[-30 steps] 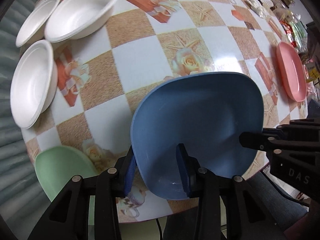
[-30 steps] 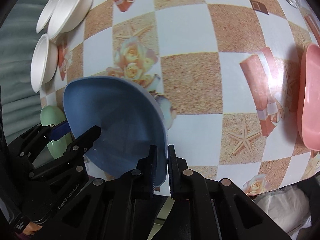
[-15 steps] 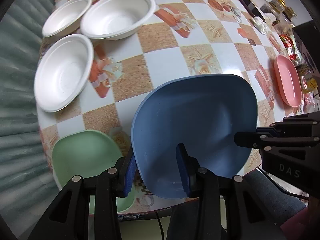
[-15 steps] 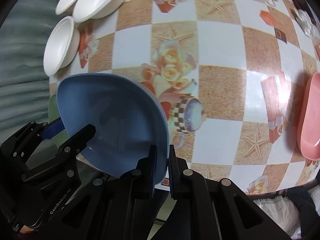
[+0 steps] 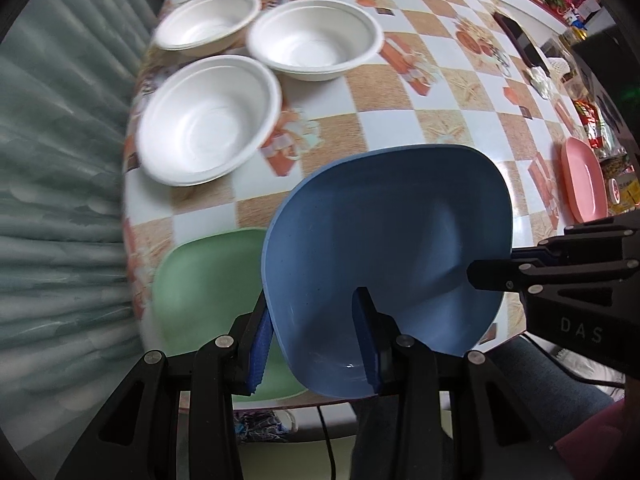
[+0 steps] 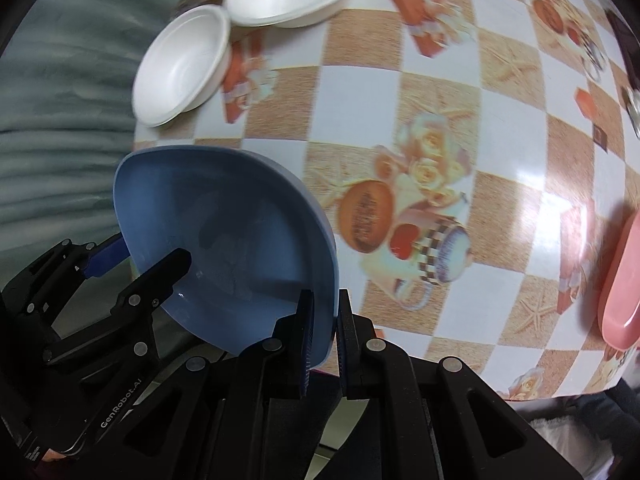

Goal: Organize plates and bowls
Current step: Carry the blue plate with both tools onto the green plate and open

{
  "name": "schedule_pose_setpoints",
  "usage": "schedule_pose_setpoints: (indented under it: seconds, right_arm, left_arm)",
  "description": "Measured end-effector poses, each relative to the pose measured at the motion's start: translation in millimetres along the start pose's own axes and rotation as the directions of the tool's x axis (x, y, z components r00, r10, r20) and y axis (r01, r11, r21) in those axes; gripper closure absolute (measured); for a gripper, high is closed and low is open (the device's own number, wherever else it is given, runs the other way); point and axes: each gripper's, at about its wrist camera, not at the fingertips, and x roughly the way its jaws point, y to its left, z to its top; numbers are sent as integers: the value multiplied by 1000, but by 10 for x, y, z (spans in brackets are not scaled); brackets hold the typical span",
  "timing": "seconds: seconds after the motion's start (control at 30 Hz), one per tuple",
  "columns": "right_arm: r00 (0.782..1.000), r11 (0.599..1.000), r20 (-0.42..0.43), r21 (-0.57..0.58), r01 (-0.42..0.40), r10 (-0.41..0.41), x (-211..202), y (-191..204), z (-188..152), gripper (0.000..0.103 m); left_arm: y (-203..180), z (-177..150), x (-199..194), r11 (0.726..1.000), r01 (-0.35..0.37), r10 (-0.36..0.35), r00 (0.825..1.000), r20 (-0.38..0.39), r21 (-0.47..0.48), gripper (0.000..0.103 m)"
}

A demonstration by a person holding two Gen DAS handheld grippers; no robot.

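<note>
Both grippers hold one blue plate [image 5: 384, 240] above the table's near edge. My left gripper [image 5: 316, 340] is shut on its near rim. My right gripper [image 6: 324, 328] is shut on its right rim, and it shows in the left wrist view [image 5: 492, 268] too. The blue plate [image 6: 224, 248] hangs tilted, partly over a green plate [image 5: 204, 280] that lies at the table's near left corner. Three white bowls sit at the far left: the nearest one [image 5: 208, 120], one behind it [image 5: 208, 20] and a larger one [image 5: 316, 38]. A pink plate [image 5: 584, 178] lies at the right edge.
The table [image 5: 400, 92] has a checkered floral cloth. A grey-green curtain [image 5: 60, 160] hangs along its left side. Packets and jars [image 5: 592, 128] crowd the far right edge. The pink plate [image 6: 624, 280] also shows at the right of the right wrist view.
Both grippers have lifted and pulled the blue plate back toward the near left corner. The green plate and the white bowls have come more fully into view.
</note>
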Motion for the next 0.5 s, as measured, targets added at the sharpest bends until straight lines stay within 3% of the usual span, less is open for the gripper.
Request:
schedule_pose_setpoints:
  seconds: [0.5]
  right_arm:
    - [996, 989, -75, -139, -51, 41, 221, 1129, 228, 90]
  left_arm:
    - [471, -212, -12, 992, -119, 120, 992, 25, -44, 61]
